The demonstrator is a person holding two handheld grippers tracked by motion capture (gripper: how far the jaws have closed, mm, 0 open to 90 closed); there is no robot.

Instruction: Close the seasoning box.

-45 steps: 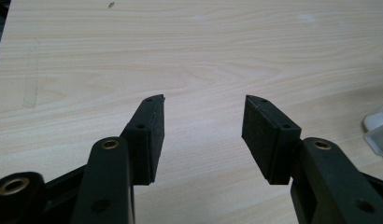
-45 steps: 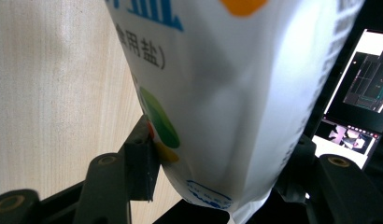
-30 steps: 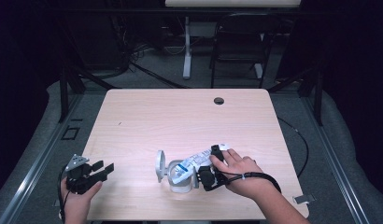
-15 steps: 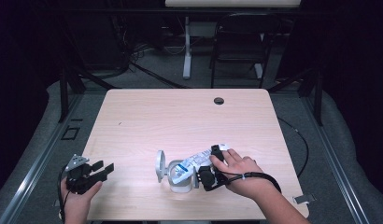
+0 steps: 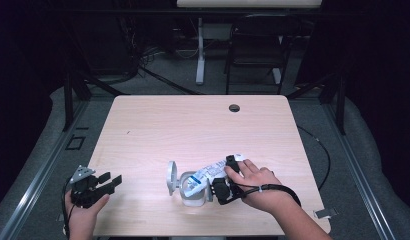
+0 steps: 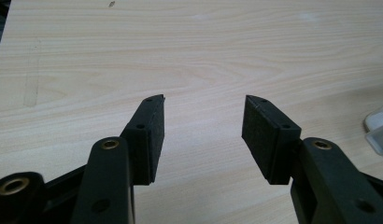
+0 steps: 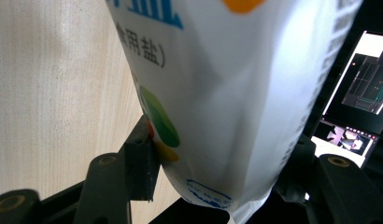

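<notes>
Nothing had moved since the earlier frames: both hands and the bag sat as before. The table [image 5: 193,125] carried little beyond a dark round hole [image 5: 234,107] near its far edge, well apart from the work. Near the front edge, the white salt bag [image 5: 208,175] lay tipped over a clear lidded container [image 5: 185,187], touching it. The right tool [image 5: 224,179] was clamped on the bag. The left tool [image 5: 107,181] stood apart at the table's near left corner, with nothing between its jaws.
</notes>
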